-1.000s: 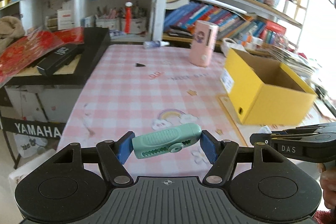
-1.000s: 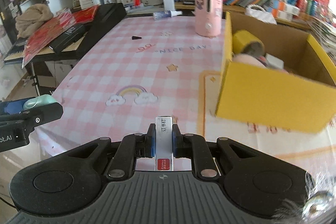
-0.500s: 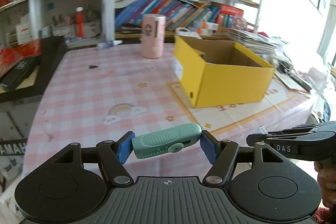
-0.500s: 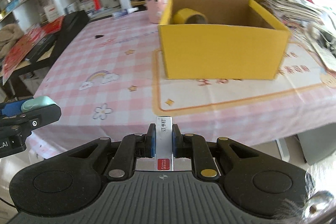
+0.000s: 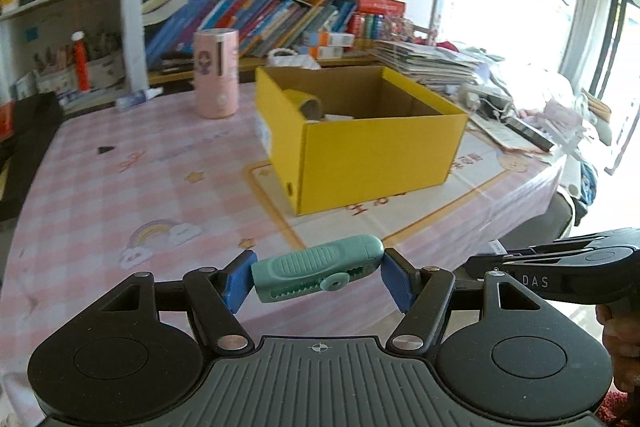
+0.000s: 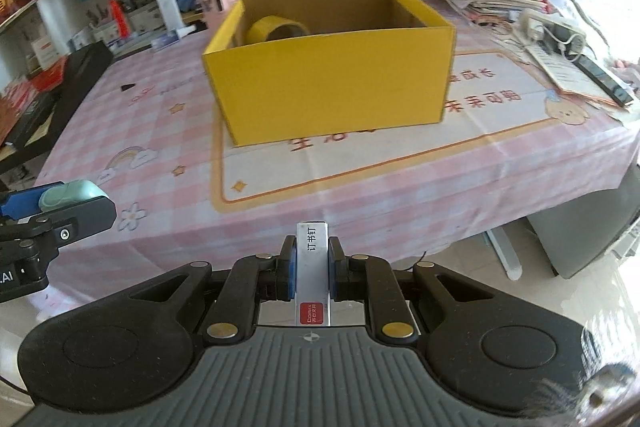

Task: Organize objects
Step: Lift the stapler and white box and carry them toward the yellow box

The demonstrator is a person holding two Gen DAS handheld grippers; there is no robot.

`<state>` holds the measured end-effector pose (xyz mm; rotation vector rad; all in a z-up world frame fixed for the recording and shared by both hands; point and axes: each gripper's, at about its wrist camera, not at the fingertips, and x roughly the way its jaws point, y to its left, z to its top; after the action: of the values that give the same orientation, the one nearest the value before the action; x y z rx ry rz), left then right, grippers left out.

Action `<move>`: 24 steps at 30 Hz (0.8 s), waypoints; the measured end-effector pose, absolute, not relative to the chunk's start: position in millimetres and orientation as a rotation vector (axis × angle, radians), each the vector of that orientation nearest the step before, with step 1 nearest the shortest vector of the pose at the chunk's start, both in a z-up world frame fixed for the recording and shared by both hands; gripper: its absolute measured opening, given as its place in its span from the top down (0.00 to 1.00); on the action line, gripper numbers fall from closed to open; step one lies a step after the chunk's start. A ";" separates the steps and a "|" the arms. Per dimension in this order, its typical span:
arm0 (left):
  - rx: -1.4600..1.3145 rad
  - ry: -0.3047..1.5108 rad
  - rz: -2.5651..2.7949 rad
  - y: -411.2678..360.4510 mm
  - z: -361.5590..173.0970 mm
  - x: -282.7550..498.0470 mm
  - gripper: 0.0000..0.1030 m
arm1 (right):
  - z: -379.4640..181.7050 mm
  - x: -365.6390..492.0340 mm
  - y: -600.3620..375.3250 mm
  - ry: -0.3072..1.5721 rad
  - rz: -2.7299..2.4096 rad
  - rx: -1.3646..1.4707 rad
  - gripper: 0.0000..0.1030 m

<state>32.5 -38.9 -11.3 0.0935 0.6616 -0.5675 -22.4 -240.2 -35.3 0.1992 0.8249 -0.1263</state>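
My left gripper [image 5: 317,275] is shut on a teal utility knife [image 5: 318,273], held crosswise between the blue pads above the table's near edge. My right gripper [image 6: 312,269] is shut on a small silver staple box [image 6: 312,267] with a red label, also held in front of the table. An open yellow cardboard box [image 6: 332,75] stands on the pink checked tablecloth [image 6: 152,131] ahead of both grippers; it also shows in the left wrist view [image 5: 372,147]. A yellow tape roll [image 6: 276,27] lies inside it at the back left.
A pink cylinder [image 5: 216,73] stands behind the box on the left. A black keyboard case [image 6: 48,95] lies along the table's left side. Stacked papers and a power strip [image 6: 552,31] lie at the right. Bookshelves [image 5: 280,11] stand behind the table.
Both grippers have swung to the right and now face the yellow box more squarely. Each still holds its object.
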 end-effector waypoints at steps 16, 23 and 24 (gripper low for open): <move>0.114 0.606 -0.604 -96.2 0.5 67.6 0.35 | -25.1 9.0 -297.7 0.811 -0.168 0.198 0.87; 0.116 0.565 -0.592 -116.1 8.2 89.1 0.35 | -17.9 36.4 -317.4 0.790 -0.144 0.175 0.87; 0.117 0.555 -0.589 -119.4 10.1 93.0 0.35 | -15.6 40.5 -320.4 0.781 -0.141 0.171 0.87</move>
<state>93.0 -119.4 10.1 0.1172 0.5549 -0.5893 40.5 -320.4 -15.6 0.1711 0.7813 -0.1411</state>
